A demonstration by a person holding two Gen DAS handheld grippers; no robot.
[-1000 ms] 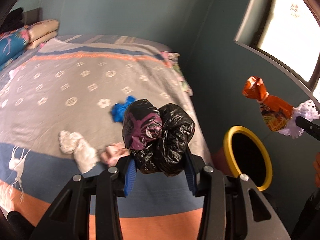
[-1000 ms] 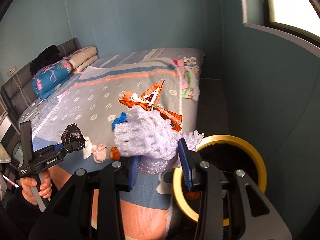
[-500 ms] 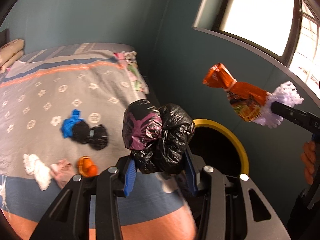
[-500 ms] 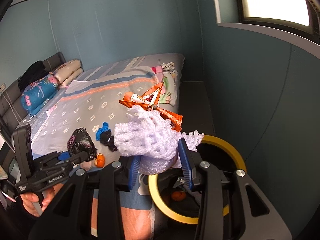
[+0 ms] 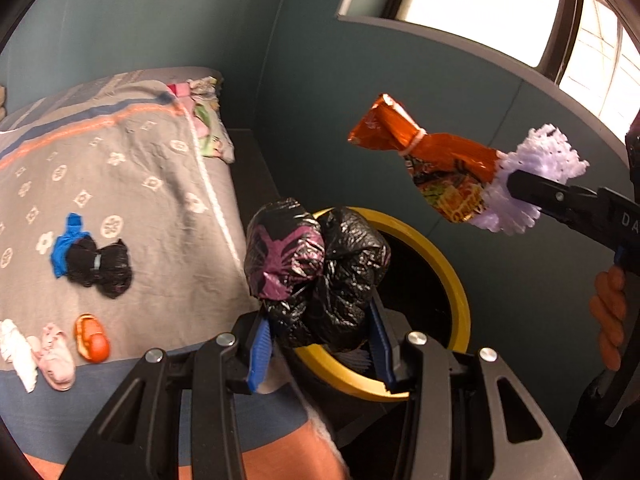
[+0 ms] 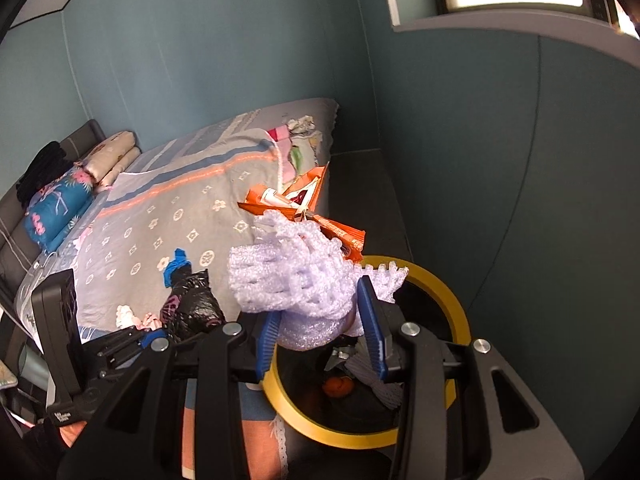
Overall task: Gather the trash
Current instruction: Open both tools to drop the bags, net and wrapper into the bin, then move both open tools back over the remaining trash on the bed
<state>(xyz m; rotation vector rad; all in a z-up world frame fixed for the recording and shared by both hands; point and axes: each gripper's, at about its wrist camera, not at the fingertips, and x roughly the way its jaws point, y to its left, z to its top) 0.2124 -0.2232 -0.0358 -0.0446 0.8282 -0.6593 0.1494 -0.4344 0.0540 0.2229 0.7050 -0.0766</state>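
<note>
Left gripper [image 5: 320, 344] pinching soft, light black bag bundle [image 5: 316, 276], right gripper [image 6: 320, 332] squeezing springy foam net [image 6: 296, 280]; best taken mid-bulk.

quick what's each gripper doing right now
Left gripper: shut on the black plastic bag bundle.
Right gripper: shut on the white foam netting with the orange snack wrapper.

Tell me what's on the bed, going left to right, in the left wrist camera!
White wad → pink wad → orange piece → blue scrap with the small black bag → flowery cloth at the bed's far corner.
</note>
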